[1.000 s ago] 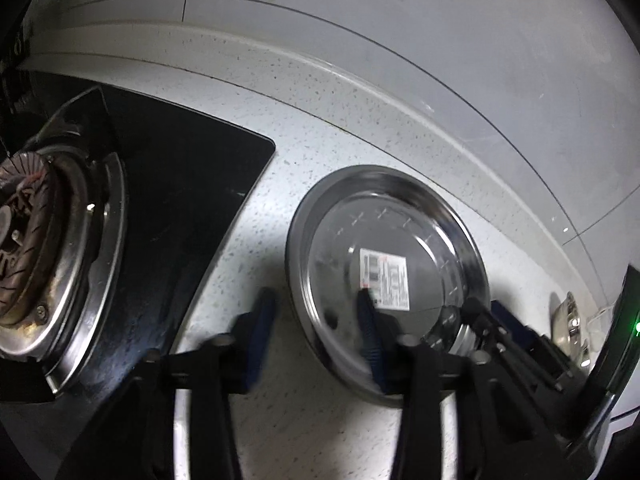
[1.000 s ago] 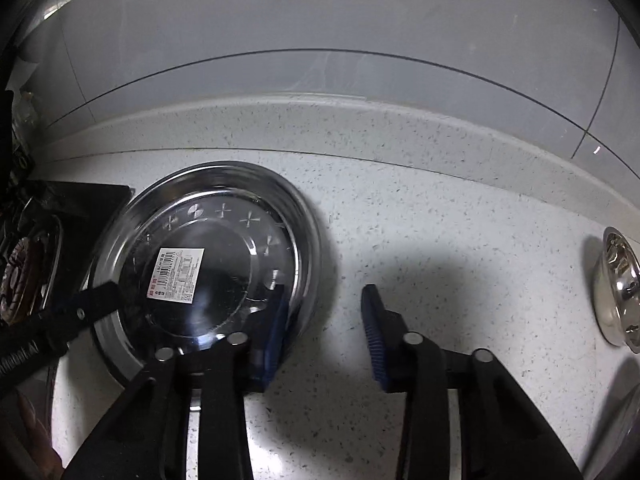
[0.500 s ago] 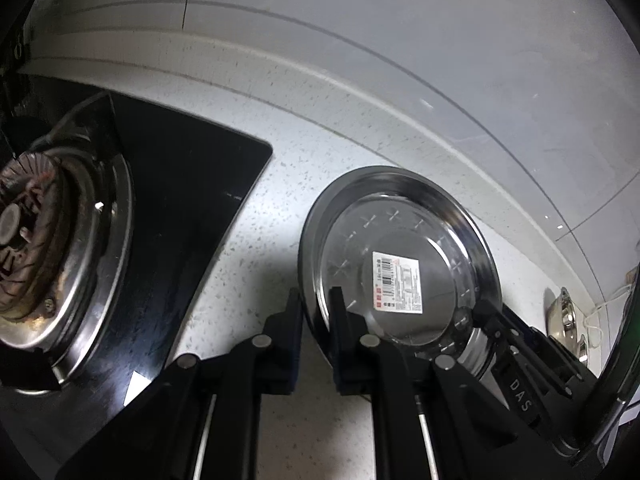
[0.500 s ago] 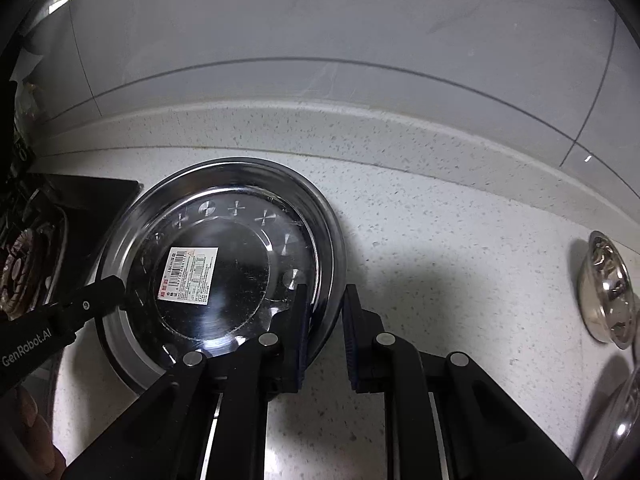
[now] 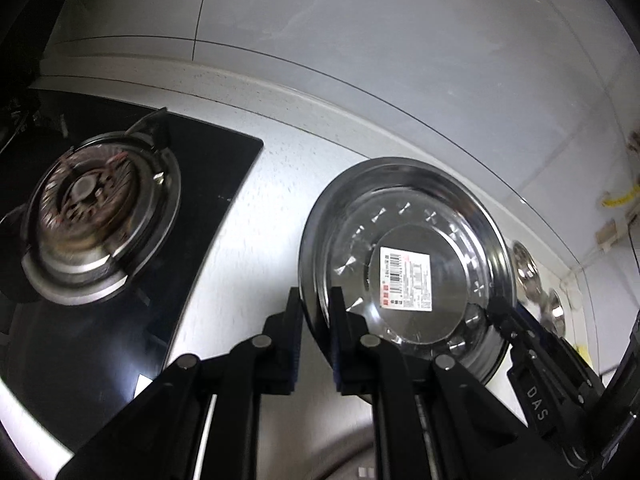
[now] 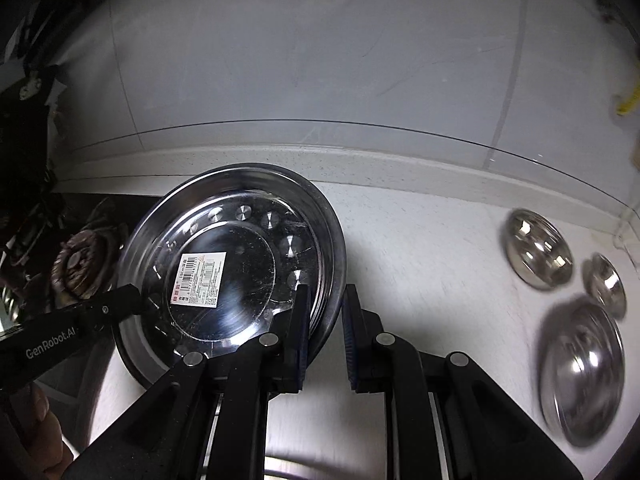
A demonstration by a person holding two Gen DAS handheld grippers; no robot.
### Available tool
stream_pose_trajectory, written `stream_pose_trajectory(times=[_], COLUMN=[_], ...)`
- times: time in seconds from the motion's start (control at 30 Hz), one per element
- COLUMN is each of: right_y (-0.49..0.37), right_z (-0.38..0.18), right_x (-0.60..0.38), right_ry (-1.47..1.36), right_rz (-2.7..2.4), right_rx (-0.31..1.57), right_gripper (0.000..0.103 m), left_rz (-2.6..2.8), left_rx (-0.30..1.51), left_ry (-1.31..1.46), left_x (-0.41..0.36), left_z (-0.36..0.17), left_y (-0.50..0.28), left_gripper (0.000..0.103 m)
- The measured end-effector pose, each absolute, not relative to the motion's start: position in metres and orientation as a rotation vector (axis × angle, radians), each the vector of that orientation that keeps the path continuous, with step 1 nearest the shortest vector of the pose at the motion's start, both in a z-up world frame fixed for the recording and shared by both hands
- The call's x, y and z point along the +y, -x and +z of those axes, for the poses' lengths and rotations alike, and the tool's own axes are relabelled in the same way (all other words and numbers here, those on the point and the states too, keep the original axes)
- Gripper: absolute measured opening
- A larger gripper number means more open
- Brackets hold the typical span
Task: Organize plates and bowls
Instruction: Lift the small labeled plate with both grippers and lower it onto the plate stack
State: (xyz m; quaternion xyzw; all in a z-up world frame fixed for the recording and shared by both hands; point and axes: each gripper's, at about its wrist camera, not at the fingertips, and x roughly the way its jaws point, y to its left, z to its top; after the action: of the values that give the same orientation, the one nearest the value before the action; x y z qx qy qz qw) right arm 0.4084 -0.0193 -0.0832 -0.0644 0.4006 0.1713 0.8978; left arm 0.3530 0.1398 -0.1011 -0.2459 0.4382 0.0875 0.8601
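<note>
A round steel plate (image 5: 404, 276) with a white barcode label (image 5: 406, 278) stuck in its middle is held between the two grippers, its face turned toward both cameras and its rim tilted up off the speckled white worktop (image 5: 256, 216). The left gripper (image 5: 316, 340) has its jaws closed down on the plate's left rim, the thin edge pinched between the blue pads; the right gripper (image 6: 326, 336) has its jaws closed on the opposite rim in the same way, so the plate hangs between them. In the left wrist view the right gripper shows as a black arm at the plate's far lower edge, and in the right wrist view the left gripper reaches in from the lower left, with part of a hand (image 6: 36, 432) below it. Left of the plate lies a black glass hob (image 5: 208, 184) with a gas burner (image 5: 86, 200) set in a steel ring. Well off to the right on the worktop sit three more steel pieces: a bowl (image 6: 538, 248), a smaller bowl (image 6: 604, 284) just beside it, and a larger dish (image 6: 582, 372) nearer the camera, all blurred. A pale wall (image 6: 320, 60) rises behind the worktop's low back edge.
</note>
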Motion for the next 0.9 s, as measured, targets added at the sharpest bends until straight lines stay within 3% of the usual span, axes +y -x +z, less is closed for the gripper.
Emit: stream_pose_trajectory(times=[0.33, 0.6, 0.9], right_y=[-0.304, -0.233, -0.223], right_z=[-0.061, -0.074, -0.103], right_x=[-0.081, -0.12, -0.137], right_ry=[0.075, 0.072, 0.038], right_rz=[0.32, 0.287, 0.261], right_rx=[0.871, 0.904, 0.969], right_gripper=[0.014, 0.014, 0.014], left_rz=[0.097, 0.058, 0.07], left_rx=[0.959, 1.022, 1.058], left_ry=[0.46, 0.446, 0.402], left_x=[0.097, 0.069, 0.047], left_z=[-0.086, -0.112, -0.135], left_y=[-0.253, -0.191, -0.176], left_gripper=[0.012, 0.012, 0.012])
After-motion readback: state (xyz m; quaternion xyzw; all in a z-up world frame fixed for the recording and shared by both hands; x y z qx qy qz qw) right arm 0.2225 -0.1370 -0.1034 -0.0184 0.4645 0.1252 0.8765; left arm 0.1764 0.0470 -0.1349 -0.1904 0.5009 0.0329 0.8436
